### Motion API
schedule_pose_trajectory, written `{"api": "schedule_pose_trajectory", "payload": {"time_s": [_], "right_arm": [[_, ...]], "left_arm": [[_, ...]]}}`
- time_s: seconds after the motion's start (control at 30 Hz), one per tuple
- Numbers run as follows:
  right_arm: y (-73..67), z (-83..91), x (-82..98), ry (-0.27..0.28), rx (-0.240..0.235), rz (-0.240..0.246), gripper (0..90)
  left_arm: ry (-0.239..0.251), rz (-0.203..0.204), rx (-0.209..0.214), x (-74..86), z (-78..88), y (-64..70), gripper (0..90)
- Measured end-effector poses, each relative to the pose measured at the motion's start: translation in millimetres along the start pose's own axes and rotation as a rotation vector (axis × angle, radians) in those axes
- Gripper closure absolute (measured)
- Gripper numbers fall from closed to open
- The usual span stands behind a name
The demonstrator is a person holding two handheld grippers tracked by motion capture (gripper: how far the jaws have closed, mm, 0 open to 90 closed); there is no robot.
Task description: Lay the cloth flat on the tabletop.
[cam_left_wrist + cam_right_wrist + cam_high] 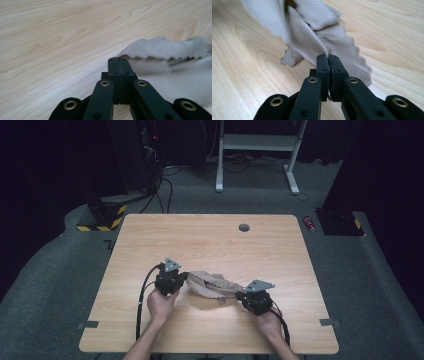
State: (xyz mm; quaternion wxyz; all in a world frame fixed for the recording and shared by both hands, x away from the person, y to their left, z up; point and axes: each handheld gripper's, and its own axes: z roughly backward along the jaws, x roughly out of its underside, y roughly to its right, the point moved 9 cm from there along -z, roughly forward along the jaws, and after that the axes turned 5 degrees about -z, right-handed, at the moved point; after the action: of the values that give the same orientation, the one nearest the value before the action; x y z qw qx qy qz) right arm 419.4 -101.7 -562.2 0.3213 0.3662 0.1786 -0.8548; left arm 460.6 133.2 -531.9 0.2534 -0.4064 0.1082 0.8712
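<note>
A beige waffle-weave cloth (212, 284) with a zigzag-cut edge hangs bunched between the two grippers above the wooden table (210, 240). My left gripper (184, 277) is shut on the cloth's left corner; in the left gripper view its black jaws (119, 60) meet with the cloth edge (160, 46) pinched at their tips. My right gripper (239, 296) is shut on the cloth's right end; in the right gripper view the fabric (312, 35) runs up and away from the closed jaw tips (328, 57).
A round grommet hole (244, 227) sits near the table's far edge. Beyond the table stand a white desk frame (257, 150) and black stands with yellow-black striped bases (102, 217). A small red object (310, 223) lies on the carpet at right.
</note>
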Motion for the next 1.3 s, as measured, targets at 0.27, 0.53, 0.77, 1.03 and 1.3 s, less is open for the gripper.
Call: {"api": "schedule_pose_trajectory", "payload": {"time_s": [0.27,0.53,0.77,1.03,1.3], "right_arm": [[0.2,-4.1,5.7,-0.050,-0.037,-0.005,87.4],[-12.7,1.3,5.6,-0.040,-0.069,0.033,74.4],[-0.2,0.3,-12.7,0.024,0.008,-0.019,61.8],[6.8,-23.1,-17.0,-0.018,-0.020,-0.077,67.1],[2.5,-19.0,-12.6,-0.028,-0.045,-0.047,88.5]], "left_arm": [[-0.076,-0.026,-0.024,20.5,-10.3,-4.9,89.7],[-0.066,-0.056,0.003,28.8,0.9,12.7,56.5],[-0.033,-0.222,0.019,3.9,-0.2,51.8,45.1],[-0.072,-0.278,0.033,0.9,-28.2,72.3,48.7],[-0.091,-0.247,0.053,4.9,-31.7,62.9,88.0]]}}
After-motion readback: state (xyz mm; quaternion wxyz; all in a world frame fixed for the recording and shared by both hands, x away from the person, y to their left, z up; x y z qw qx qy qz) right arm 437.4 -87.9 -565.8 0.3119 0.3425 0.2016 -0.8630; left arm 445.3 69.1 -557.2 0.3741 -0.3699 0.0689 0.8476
